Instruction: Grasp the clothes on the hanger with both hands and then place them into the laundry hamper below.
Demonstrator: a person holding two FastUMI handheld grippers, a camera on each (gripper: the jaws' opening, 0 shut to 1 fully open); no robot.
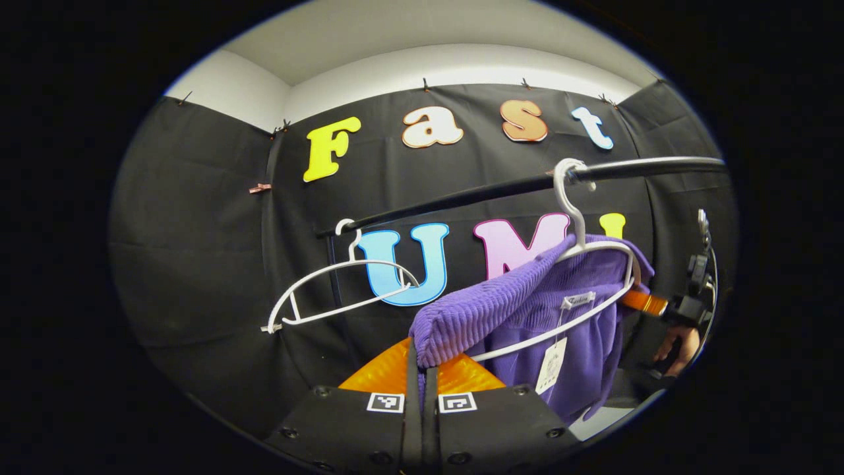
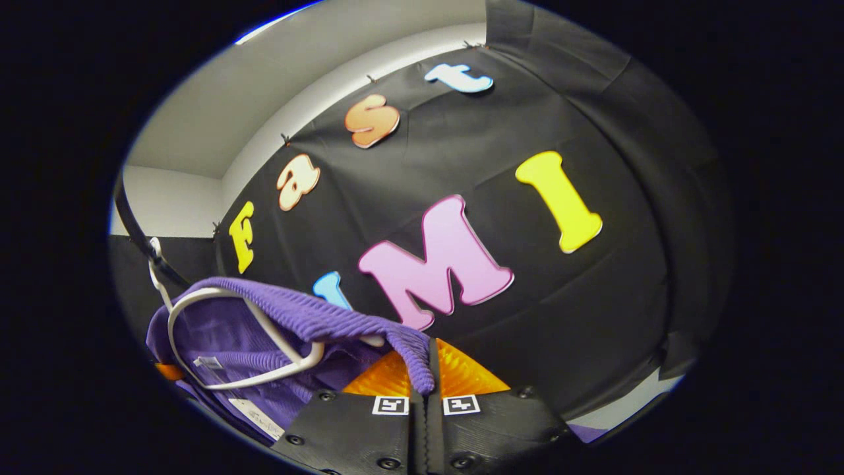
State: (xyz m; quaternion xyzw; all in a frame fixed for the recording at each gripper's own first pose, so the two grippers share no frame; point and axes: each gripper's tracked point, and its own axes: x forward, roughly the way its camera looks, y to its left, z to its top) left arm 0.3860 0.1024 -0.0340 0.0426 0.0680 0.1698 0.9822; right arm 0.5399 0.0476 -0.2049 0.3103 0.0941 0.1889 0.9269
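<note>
Garment-removal stage, with both grasps made and the lift-off from the hanger incomplete. The left gripper [image 1: 422, 359] had its fingers pressed together on a shoulder fold of the purple garment [image 1: 527, 310], which rose just ahead of its fingertips. The right gripper [image 2: 427, 359] likewise pinched the opposite shoulder edge of the purple garment [image 2: 290, 313], the ribbed cloth stretching away to its left. In the left gripper view, the white hanger [image 1: 587, 290] lay ahead and to the right of the fingertips, its hook over the black rail [image 1: 501, 188], and the garment's body with its paper tag [image 1: 550, 366] hung through the frame. An empty hanger [image 1: 336, 290] hung ahead to the left on the same rail. The other gripper and the hand holding it appeared at the far right of that view. Judged from this, the grasping step was done; freeing the cloth from the hanger and lowering it into the hamper remained
</note>
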